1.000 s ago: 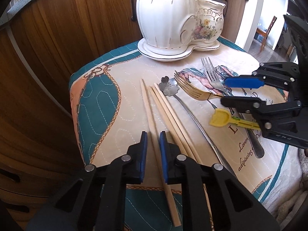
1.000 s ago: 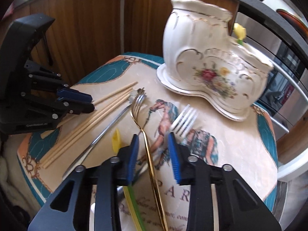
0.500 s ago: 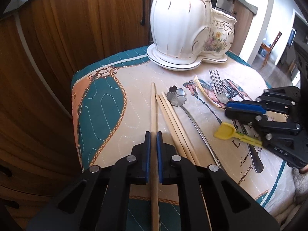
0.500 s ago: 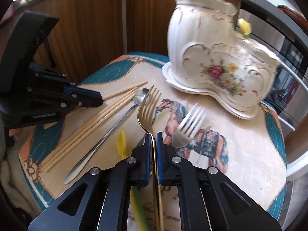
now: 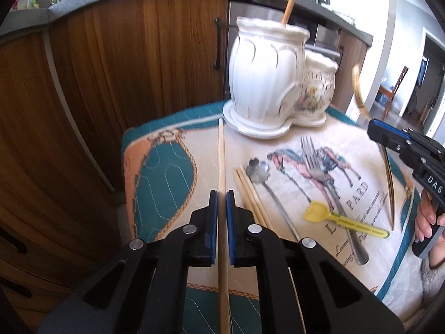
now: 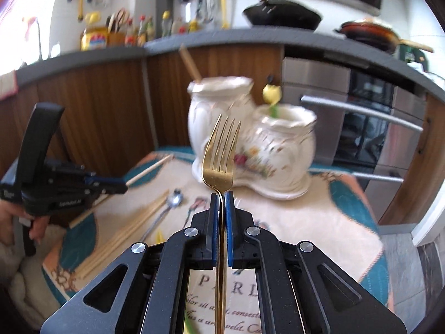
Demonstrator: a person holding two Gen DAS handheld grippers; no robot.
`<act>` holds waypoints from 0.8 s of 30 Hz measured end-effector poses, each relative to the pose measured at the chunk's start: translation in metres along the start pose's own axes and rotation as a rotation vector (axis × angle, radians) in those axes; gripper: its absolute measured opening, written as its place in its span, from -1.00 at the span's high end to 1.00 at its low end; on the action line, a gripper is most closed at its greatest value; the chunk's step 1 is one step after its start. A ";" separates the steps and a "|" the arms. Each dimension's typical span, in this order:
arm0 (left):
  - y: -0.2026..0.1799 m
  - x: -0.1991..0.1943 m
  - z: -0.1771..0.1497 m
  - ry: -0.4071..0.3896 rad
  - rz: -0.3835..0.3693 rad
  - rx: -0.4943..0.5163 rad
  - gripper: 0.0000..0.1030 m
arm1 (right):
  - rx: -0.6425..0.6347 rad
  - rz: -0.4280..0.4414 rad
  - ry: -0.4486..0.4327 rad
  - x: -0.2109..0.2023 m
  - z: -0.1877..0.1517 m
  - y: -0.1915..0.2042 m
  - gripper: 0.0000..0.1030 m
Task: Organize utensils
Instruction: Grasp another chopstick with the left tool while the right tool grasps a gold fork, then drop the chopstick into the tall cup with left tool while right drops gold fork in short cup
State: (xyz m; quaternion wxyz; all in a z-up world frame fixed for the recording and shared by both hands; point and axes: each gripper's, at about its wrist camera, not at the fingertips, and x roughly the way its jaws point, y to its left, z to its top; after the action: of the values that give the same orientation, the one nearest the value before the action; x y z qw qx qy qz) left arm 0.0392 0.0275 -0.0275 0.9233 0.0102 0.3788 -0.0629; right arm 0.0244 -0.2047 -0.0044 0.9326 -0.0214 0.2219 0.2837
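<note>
My left gripper (image 5: 221, 194) is shut on a wooden chopstick (image 5: 221, 156), lifted off the cloth and pointing at the white two-part ceramic holder (image 5: 267, 83). My right gripper (image 6: 221, 194) is shut on the neck of a gold fork (image 6: 219, 156), raised with its tines up in front of the holder (image 6: 250, 139). On the cloth lie more chopsticks (image 5: 247, 192), a flower-headed spoon (image 5: 260, 168), a silver fork (image 5: 311, 156) and a yellow pick (image 5: 333, 218). One chopstick (image 5: 289, 2) stands in the tall pot and a yellow pick (image 6: 271, 93) in the small one.
The utensils lie on a quilted teal and cream cloth (image 5: 158, 172) over a small table. Wooden cabinet doors (image 5: 125, 69) rise close behind it, with a steel oven (image 6: 361, 128) to the right. A hand (image 5: 425, 217) holds the right gripper's grip.
Both grippers closed, the left on a chopstick and the right on the gold fork. The chopstick's tip rose off the cloth. The fork was lifted up and tilted tines-up toward the holder.
</note>
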 end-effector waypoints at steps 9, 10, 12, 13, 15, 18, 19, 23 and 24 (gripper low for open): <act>-0.003 -0.031 0.014 -0.146 -0.013 -0.023 0.88 | 0.110 -0.067 -0.193 -0.041 0.009 -0.024 0.89; -0.003 -0.034 0.016 -0.164 -0.012 -0.028 0.89 | 0.110 -0.074 -0.210 -0.045 0.011 -0.024 0.89; -0.001 -0.041 0.020 -0.195 -0.020 -0.034 0.88 | 0.108 -0.075 -0.241 -0.051 0.014 -0.025 0.89; -0.001 -0.042 0.022 -0.206 -0.020 -0.035 0.89 | 0.105 -0.074 -0.253 -0.053 0.017 -0.024 0.89; -0.001 -0.048 0.028 -0.240 -0.018 -0.036 0.88 | 0.092 -0.085 -0.254 -0.051 0.024 -0.024 0.89; 0.004 -0.055 0.041 -0.276 -0.032 -0.056 0.88 | 0.100 -0.087 -0.268 -0.051 0.035 -0.026 0.89; 0.006 -0.057 0.049 -0.296 -0.048 -0.068 0.88 | 0.105 -0.088 -0.276 -0.050 0.039 -0.028 0.89; 0.011 -0.062 0.073 -0.357 -0.076 -0.093 0.88 | 0.123 -0.089 -0.301 -0.043 0.060 -0.035 0.89; 0.013 -0.062 0.079 -0.370 -0.083 -0.099 0.88 | 0.127 -0.091 -0.309 -0.041 0.066 -0.037 0.89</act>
State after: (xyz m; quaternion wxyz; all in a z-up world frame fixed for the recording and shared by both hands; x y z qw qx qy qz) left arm 0.0521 0.0416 0.0722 0.9731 -0.0627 0.2054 -0.0829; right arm 0.0404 -0.2465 0.0690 0.9669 0.0715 0.0923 0.2267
